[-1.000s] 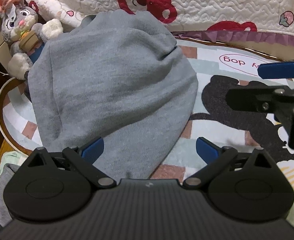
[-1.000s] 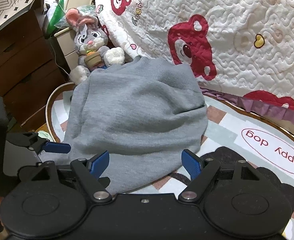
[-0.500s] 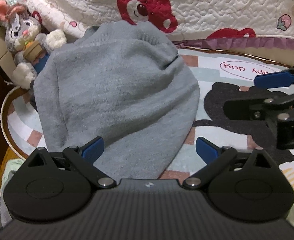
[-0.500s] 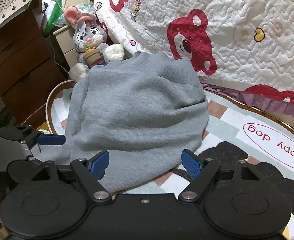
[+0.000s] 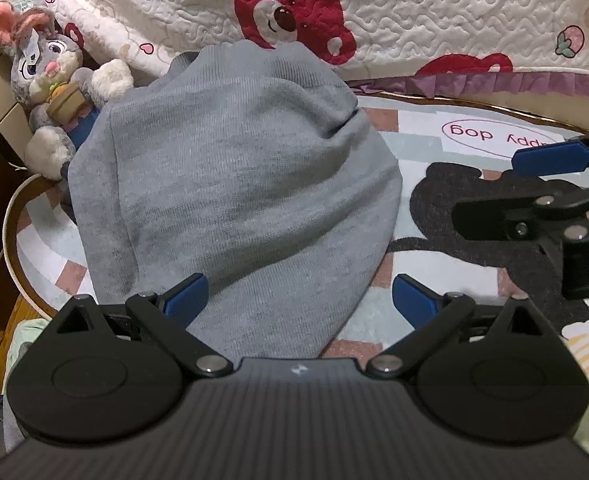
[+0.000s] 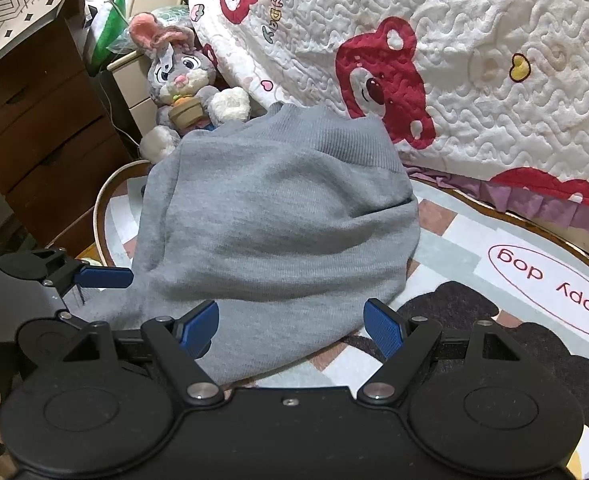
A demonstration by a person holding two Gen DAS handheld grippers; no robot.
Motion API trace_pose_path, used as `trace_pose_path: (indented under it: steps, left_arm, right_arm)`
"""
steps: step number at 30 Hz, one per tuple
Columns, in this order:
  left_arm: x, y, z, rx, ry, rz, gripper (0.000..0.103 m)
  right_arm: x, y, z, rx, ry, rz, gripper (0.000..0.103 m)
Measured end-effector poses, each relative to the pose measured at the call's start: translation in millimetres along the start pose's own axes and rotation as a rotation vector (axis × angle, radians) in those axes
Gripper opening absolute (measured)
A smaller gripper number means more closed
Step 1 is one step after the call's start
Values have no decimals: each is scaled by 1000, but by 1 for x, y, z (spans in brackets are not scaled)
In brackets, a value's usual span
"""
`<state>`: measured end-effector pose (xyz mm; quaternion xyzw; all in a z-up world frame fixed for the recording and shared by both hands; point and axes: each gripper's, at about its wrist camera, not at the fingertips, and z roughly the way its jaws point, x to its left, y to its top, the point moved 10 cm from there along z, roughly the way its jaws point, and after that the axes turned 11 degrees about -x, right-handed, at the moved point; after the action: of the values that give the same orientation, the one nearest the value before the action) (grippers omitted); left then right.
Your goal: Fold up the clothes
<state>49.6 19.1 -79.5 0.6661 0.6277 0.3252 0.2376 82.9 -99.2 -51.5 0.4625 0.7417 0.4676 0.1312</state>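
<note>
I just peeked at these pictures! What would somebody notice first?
Probably the big grey sweater spread across the middle of the cartoon rug. Next, the grey plush bunny beside its far left corner, and the white quilt with red bears hanging behind it. Both blue-tipped tongs are open and empty.

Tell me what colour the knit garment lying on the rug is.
Plain heather grey knit garment, clearest in the right wrist view.

A grey sweater (image 6: 270,236) lies spread on a patterned rug (image 6: 474,240), its ribbed hem at the far end against a bear-print quilt (image 6: 434,60). The right gripper (image 6: 292,322) hovers over the near edge, blue fingers spread wide. The left gripper (image 6: 102,278) shows at near left. A plush rabbit (image 6: 182,84) sits far left.
</note>
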Motion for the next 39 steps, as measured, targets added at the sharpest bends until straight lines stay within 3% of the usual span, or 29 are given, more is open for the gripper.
trace_pose_path:
  steps: [30,35,39]
  left_arm:
    - [0,-3,6,32,-3,-6,100]
    - [10,-11,18,40,4,-29,100]
    - [31,-27,50,59,-49,-66,100]
  right_arm:
    - [-8,-2,6,7,2,17,84]
    - [-22,-6,18,-17,-1,48,87]
    - [-37,-13,34,-24,-14,67,90]
